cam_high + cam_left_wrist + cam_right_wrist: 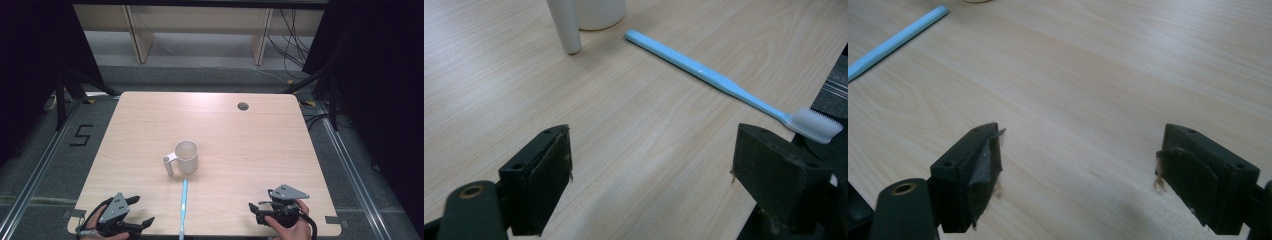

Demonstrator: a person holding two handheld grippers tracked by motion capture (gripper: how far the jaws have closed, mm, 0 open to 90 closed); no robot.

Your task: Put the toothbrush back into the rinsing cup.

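resting at the near left corner of the counter [150, 115], the left gripper [142, 212] sits in the person's left hand [95, 222] with its fingers [541, 177] spread wide and nothing between them; bare wood shows in the gap. ahead of those fingers and off toward their right side lies a light blue toothbrush [719, 80], flat on the counter, its white bristle head [816, 125] close to the right finger and at the counter's near edge, its handle running away from the fingers toward a white cup [186, 156]. seen from above, the toothbrush [184, 207] lies between the two grippers, nearer the left one, apart from both, with its far tip just short of the cup's base. the cup stands upright well beyond the fingers of either gripper, near the middle of the counter, its handle [168, 164] turned to the left gripper's side; in the left gripper view the handle's foot [566, 25] shows at the top, just beside the toothbrush's far end. at the near right, the right gripper [255, 209] is held in the person's right hand [292, 227], pointing leftward toward the toothbrush; its fingers [970, 175] are likewise parted wide over bare wood, gripping nothing. from there the toothbrush handle [895, 42] shows far off past the left finger. a round hole [243, 106] sits in the far right part of the counter
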